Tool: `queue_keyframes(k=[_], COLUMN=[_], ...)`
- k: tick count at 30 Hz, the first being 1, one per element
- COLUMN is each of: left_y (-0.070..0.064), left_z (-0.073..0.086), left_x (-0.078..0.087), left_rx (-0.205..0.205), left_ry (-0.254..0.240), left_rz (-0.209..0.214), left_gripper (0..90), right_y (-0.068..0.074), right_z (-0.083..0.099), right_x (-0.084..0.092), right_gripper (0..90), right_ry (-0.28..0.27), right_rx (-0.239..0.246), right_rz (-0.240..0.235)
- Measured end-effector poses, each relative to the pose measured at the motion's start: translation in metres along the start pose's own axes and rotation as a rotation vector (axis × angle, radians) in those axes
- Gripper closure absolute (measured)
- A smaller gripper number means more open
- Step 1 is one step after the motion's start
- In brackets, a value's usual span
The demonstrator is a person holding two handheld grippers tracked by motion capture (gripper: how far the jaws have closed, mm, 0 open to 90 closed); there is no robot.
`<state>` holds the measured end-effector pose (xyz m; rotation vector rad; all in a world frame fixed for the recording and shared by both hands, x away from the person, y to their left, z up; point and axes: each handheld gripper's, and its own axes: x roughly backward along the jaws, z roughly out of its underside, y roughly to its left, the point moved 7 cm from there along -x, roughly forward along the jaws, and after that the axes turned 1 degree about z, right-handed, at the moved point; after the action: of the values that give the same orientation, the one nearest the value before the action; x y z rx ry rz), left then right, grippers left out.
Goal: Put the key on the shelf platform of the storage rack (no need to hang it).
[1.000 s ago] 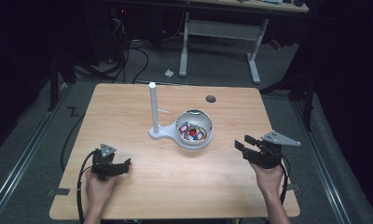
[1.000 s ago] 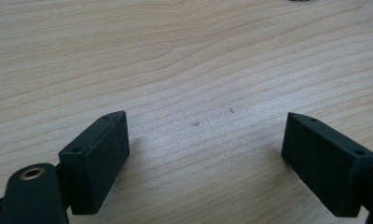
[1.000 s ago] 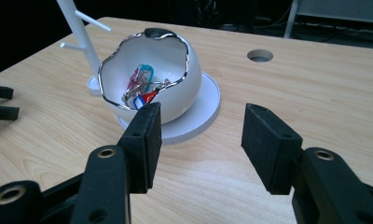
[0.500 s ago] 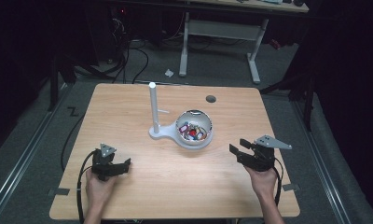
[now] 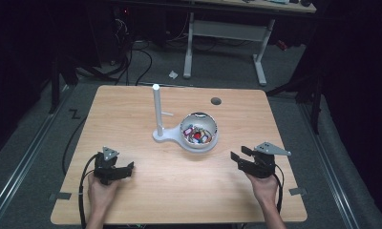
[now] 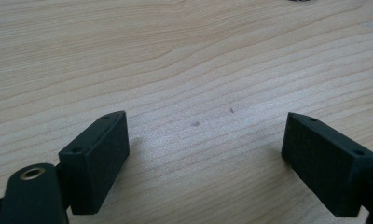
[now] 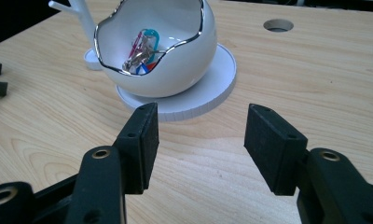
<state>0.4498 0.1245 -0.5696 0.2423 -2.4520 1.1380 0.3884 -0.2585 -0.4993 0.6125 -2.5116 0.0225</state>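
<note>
Two grippers, both spread wide and empty, low over worktop (image 5: 132,109): L gripper (image 5: 123,170) at 8 o'clock, R gripper (image 5: 238,158) at 4. Bowl (image 5: 199,135) w/ clips sits centre. Likely pre-reach; next move probably R toward bowl.

Your table (image 5: 132,119) is pale matt wood with visible grain. The bowl (image 7: 184,60) looks glossy white, its rim shiny like metal. Your right gripper (image 7: 201,140) jaws look matt black plastic.
</note>
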Motion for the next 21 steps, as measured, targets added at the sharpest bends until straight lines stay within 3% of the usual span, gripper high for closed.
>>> queue_keyframes(k=[21], left_y=[0.0], left_z=[0.0], left_x=[0.0], left_rx=[0.0], left_ry=[0.0], left_rz=[0.0], left_gripper=[15.5], right_y=[-0.003], right_z=[0.026], right_x=[-0.03], right_gripper=[47.7], right_ry=[0.088], right_rx=[-0.016], right_rz=[0.021])
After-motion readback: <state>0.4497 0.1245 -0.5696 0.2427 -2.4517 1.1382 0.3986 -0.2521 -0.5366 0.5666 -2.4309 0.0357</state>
